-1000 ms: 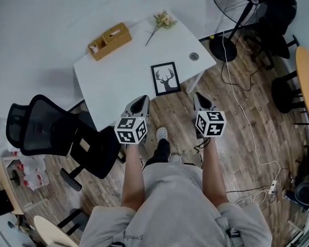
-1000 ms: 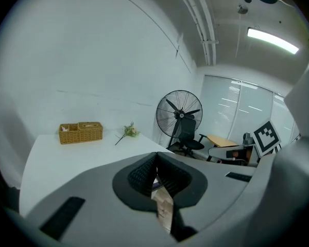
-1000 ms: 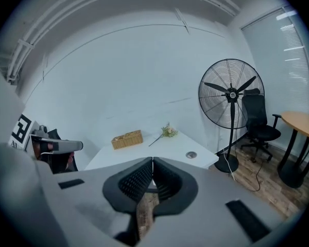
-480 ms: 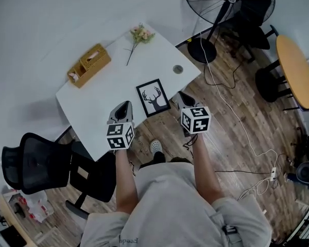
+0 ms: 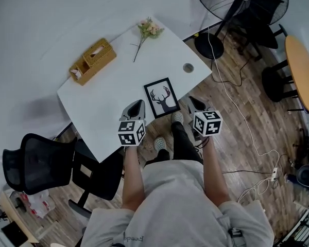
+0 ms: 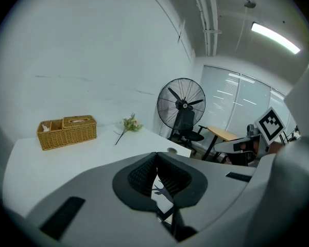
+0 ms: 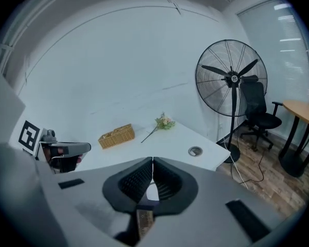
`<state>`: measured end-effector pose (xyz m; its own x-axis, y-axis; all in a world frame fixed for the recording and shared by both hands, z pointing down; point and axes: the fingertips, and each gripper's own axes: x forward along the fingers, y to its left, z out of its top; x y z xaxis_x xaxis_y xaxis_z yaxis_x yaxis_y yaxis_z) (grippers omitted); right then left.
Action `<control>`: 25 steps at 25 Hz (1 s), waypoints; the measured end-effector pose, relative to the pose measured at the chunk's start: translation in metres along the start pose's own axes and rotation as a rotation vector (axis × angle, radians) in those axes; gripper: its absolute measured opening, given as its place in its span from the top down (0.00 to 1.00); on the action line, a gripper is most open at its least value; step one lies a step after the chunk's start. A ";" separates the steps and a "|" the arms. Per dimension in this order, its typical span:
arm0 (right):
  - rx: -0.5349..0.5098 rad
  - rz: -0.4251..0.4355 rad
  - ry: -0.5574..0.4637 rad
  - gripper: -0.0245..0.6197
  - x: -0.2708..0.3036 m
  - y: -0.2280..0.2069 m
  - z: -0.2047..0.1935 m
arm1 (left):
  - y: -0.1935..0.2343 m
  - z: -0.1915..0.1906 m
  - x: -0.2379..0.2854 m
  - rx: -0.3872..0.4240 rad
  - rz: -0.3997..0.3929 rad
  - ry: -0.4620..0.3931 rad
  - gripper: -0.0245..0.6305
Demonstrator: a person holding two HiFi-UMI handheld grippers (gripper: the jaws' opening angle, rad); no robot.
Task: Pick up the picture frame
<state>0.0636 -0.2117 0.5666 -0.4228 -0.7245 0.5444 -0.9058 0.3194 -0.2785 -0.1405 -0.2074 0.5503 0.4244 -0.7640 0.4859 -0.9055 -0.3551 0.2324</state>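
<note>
Picture frame, deer print, flat at near edge of white counter, between left gripper and right gripper; both grippers' fingers clenched, empty.

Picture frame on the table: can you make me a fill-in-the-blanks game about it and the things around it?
1. The picture frame lies on a ____ table.
2. Its picture shows a deer's head with big ____.
3. In the head view, the wicker basket stands to the ____ of the flower.
4. With jaws shut, the left gripper and right gripper hold ____.

Missing words: white; antlers; left; nothing.
</note>
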 end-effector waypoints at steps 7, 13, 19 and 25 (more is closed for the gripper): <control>0.092 0.048 0.058 0.92 0.030 -0.020 -0.024 | -0.001 -0.022 0.032 -0.016 0.003 0.078 0.93; 0.202 0.140 0.101 0.92 0.044 -0.019 -0.059 | -0.005 -0.044 0.050 -0.012 0.003 0.132 0.93; 0.306 0.267 0.204 0.80 0.059 -0.008 -0.109 | -0.012 -0.068 0.058 0.008 -0.014 0.191 0.93; 0.316 0.307 0.292 0.56 0.075 -0.013 -0.136 | -0.018 -0.078 0.067 0.005 -0.024 0.214 0.93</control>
<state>0.0398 -0.1863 0.7187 -0.6981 -0.4116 0.5859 -0.7057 0.2572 -0.6602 -0.0957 -0.2101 0.6448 0.4367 -0.6236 0.6484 -0.8949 -0.3746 0.2424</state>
